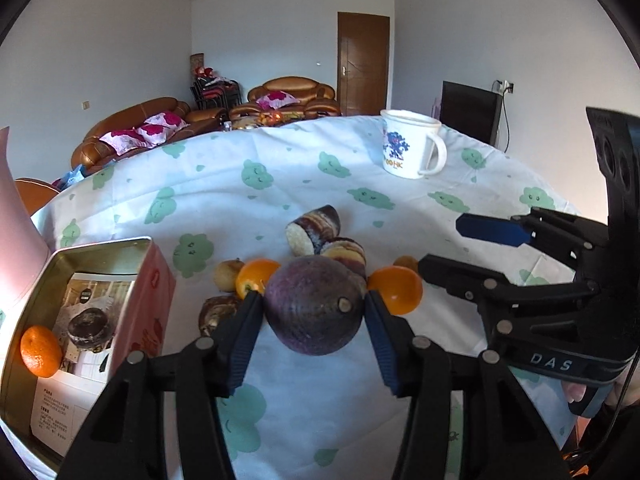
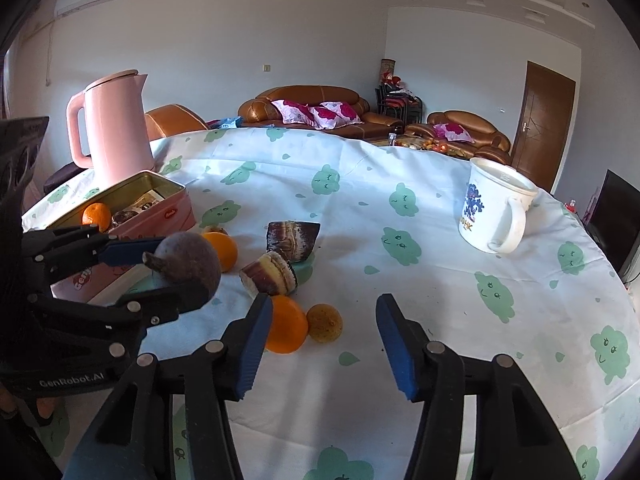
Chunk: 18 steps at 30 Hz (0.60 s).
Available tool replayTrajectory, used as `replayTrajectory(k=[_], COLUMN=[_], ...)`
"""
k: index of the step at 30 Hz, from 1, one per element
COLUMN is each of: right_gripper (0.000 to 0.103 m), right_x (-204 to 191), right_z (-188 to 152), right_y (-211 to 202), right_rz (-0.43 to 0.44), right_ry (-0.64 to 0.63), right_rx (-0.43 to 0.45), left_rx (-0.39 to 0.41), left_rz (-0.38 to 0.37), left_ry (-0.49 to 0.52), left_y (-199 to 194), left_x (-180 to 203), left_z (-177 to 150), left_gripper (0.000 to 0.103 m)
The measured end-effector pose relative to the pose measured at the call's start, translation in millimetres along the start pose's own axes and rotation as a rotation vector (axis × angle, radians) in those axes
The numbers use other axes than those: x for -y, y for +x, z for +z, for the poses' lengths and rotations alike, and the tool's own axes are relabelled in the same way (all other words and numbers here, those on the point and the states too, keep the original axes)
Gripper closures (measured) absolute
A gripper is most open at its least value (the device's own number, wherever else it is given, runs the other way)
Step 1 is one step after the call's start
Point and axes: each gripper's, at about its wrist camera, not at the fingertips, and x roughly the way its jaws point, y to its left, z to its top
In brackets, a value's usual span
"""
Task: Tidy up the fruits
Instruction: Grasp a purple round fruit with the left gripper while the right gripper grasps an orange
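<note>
Purple fruit (image 1: 316, 306): round, stalk nub toward the camera, clamped between left gripper (image 1: 313, 307) jaws just above the bench (image 1: 320, 380). Open tin (image 1: 100, 246) lies to its left. Right gripper (image 2: 324, 312): jaws apart, empty.

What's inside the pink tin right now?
The pink tin holds one orange and a printed paper sheet with a picture of a dark cake. The tin's near wall hides part of the floor in both views, so I can't rule out more there.
</note>
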Motion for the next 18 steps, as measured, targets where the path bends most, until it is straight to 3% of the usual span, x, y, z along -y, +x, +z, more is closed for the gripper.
replayTrajectory(k=[5,10,18], right_gripper=[0.055,0.057,0.066], right_x=[-18.4,-28.9,-28.3], right_z=[0.5,-1.5,-3.3], right_y=[14.5,28.1,31.8], right_rz=[0.035,0.063,0.046], right_ry=[-0.086,-0.138,-0.142], right_rx=[-0.071,-0.14,-0.162], left_rx=[0.006,0.018,0.038], left_rz=[0.008,0.028,0.019], left_ry=[-0.047,-0.015,-0.036], left_y=[0.6,-1.2,-5.9], left_x=[-12.4,-4.6,-9.6], left_z=[0.7,0.1,-0.4], left_gripper=[0.049,0.049,0.049])
